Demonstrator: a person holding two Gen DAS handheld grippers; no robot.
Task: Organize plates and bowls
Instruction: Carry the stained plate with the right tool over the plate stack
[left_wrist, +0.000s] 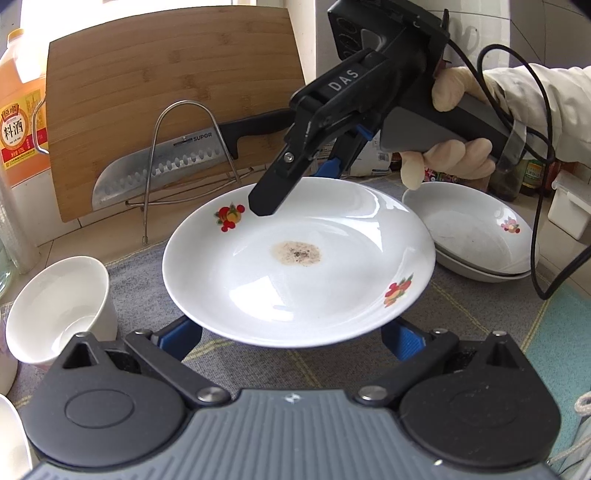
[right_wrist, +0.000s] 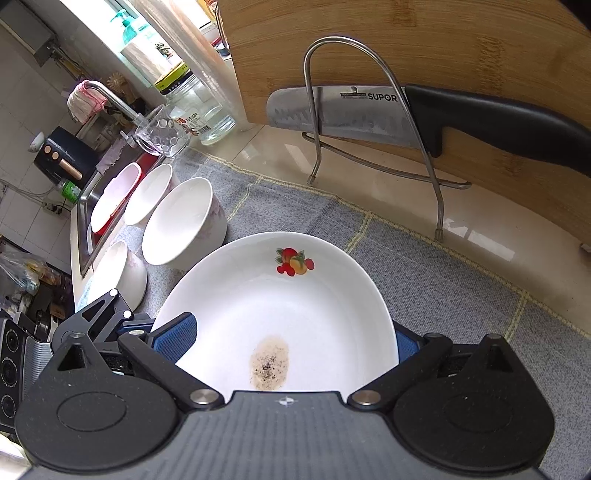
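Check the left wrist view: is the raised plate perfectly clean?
No, the plate has a brownish speckled stain at its centre.

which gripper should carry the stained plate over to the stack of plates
Right, likely. The right gripper has a finger over the stained plate rim on the side nearest the stack of plates; the left is farther.
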